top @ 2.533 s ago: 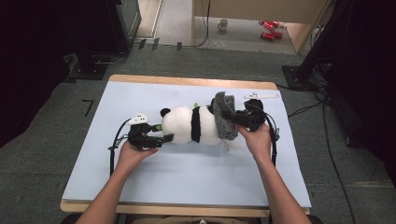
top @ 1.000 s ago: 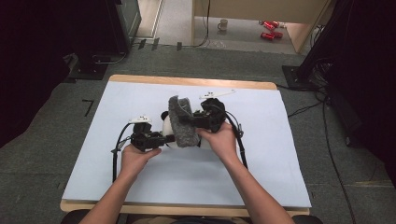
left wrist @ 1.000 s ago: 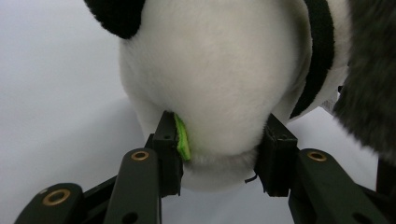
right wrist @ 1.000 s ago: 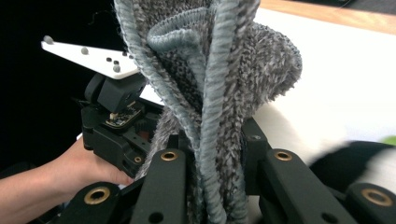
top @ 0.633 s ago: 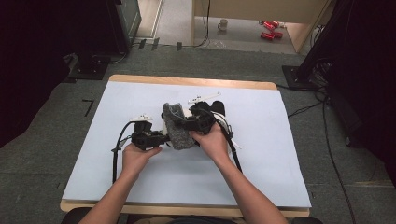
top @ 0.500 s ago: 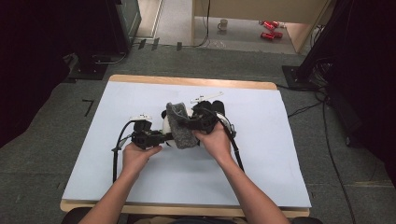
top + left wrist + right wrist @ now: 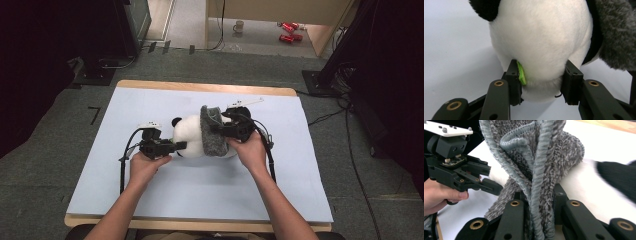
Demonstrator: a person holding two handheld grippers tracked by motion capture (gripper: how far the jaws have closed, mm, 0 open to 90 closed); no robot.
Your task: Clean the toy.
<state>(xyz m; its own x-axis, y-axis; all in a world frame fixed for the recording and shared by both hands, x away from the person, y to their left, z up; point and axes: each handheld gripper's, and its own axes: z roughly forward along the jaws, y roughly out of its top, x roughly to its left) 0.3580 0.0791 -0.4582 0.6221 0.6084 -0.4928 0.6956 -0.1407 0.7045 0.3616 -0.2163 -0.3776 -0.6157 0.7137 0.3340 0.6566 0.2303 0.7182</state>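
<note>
A black-and-white panda plush (image 7: 189,141) lies on its side on the light blue table top (image 7: 150,195). My left gripper (image 7: 179,145) is shut on the panda's white head (image 7: 541,37); its pads press in from both sides beside a small green tag (image 7: 521,74). A grey knitted piece (image 7: 212,134) stands over the panda's middle. My right gripper (image 7: 218,132) is shut on its bunched ribbed edge (image 7: 537,170). In the right gripper view the left gripper (image 7: 495,188) sits just beyond the knit, and the panda's white body (image 7: 584,185) and a black limb (image 7: 616,176) lie to the right.
The table's wooden rim (image 7: 200,88) runs along the far side. Cables trail from both grippers over the mat. On the floor beyond stand a mug (image 7: 239,25), red cans (image 7: 287,31) and black equipment stands (image 7: 107,55).
The right hand has carried the grey knit from over the panda's head back to the right, onto its middle. The left hand and its grip have stayed put.
</note>
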